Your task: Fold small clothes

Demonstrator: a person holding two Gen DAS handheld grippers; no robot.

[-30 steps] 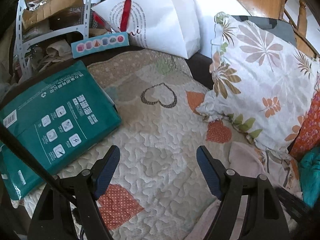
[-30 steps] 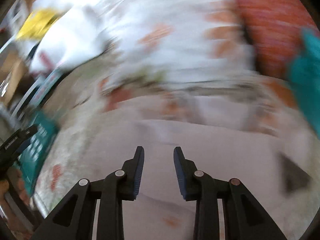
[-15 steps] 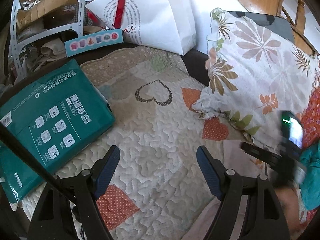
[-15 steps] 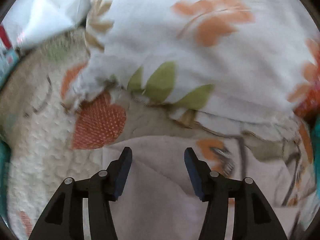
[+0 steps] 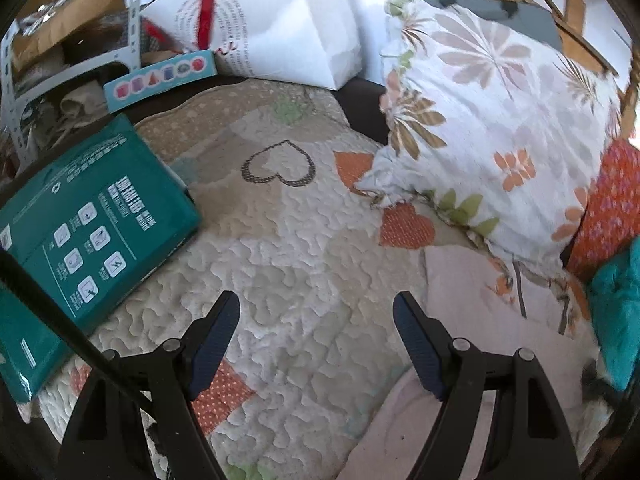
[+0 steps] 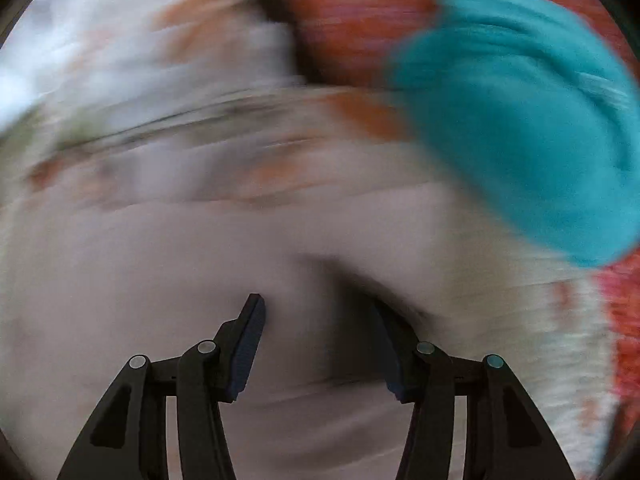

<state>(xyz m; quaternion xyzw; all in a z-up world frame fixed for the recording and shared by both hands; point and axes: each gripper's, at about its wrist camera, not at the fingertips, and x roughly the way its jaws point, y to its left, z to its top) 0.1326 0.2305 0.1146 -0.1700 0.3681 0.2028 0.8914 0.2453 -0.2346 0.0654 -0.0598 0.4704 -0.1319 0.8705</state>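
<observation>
Pale pink cloth, a small flat garment (image 5: 468, 292), lies on the cream quilted bedcover with heart patches (image 5: 288, 264) just ahead and to the right of the left gripper (image 5: 316, 312), its near edge running under that gripper's right finger; its long axis seems to run from near to far, toward the white floral-print pillow (image 5: 500, 132) whose corner overlaps its far end. The left gripper hangs wide open over the quilt with nothing between its jaws. To its left lies a flat teal printed package (image 5: 84, 232), and far ahead stands a white paper bag with red lettering (image 5: 272, 28) (its contents cannot be made out). The right gripper (image 6: 318, 320) is also spread apart and empty, hovering over the pink cloth, though that view is badly blurred. Ahead to its right sits a bunched teal fabric item (image 6: 528, 120) against an orange-red patterned cushion (image 6: 360, 16).
</observation>
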